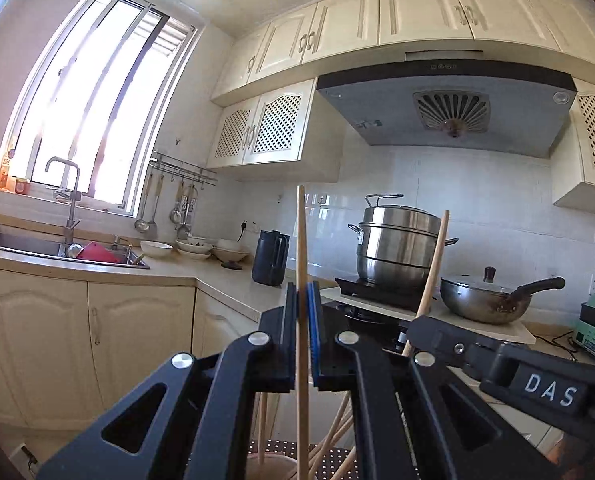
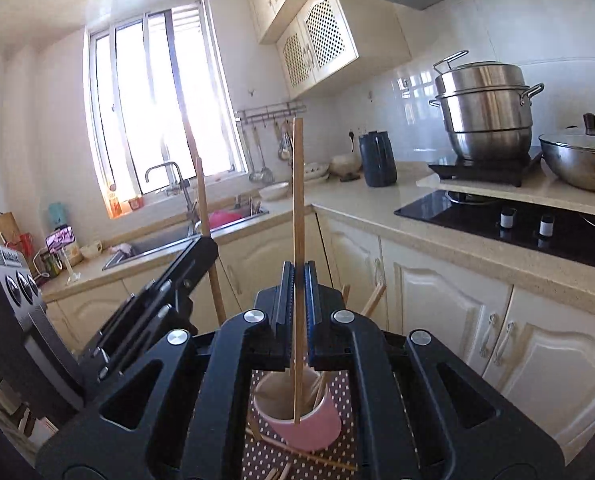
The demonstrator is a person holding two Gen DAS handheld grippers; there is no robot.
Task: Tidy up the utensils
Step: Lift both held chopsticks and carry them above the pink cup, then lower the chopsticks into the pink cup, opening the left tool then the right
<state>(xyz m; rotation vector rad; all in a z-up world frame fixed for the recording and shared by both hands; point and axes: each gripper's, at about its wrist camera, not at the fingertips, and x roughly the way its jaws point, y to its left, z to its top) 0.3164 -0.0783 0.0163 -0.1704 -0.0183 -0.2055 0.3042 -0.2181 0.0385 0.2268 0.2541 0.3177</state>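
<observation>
Both tools clamp upright wooden chopsticks: left tool [image 1: 304, 300], right tool [image 2: 298, 280]. Below, a round pink cup [image 2: 311, 426] holds several more chopsticks [image 2: 317, 394].

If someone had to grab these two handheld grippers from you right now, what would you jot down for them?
Left gripper: shut on one chopstick, held upright.
Right gripper: shut on another chopstick, upright, its lower end over the pink cup.
The cup stands on the dotted mat and already holds several chopsticks.
Left to do: lower both held sticks into the cup, then collect the loose chopsticks lying on the mat beside it.
</observation>
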